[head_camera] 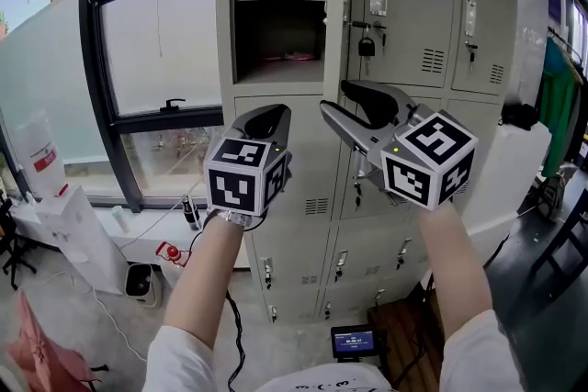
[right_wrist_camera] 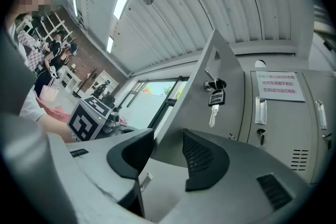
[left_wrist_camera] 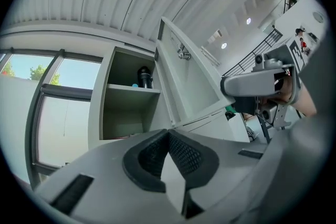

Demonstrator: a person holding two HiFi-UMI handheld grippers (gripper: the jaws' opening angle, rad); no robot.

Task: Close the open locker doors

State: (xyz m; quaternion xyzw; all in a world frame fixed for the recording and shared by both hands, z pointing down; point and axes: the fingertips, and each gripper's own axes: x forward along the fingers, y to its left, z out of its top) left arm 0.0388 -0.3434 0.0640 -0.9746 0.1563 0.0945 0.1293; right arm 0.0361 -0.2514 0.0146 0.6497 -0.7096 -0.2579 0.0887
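We hold the right gripper (right_wrist_camera: 168,149) just below the open locker door (right_wrist_camera: 210,113), jaws well apart, the door's lower edge showing in the gap between them with neither pad pressing it. The left gripper (left_wrist_camera: 169,136) hangs beside it, left of the door and below the open compartment (head_camera: 280,14), jaws together on nothing. The door is plain grey metal, swung out edge-on from the top row; a key (right_wrist_camera: 215,98) dangles from its lock.
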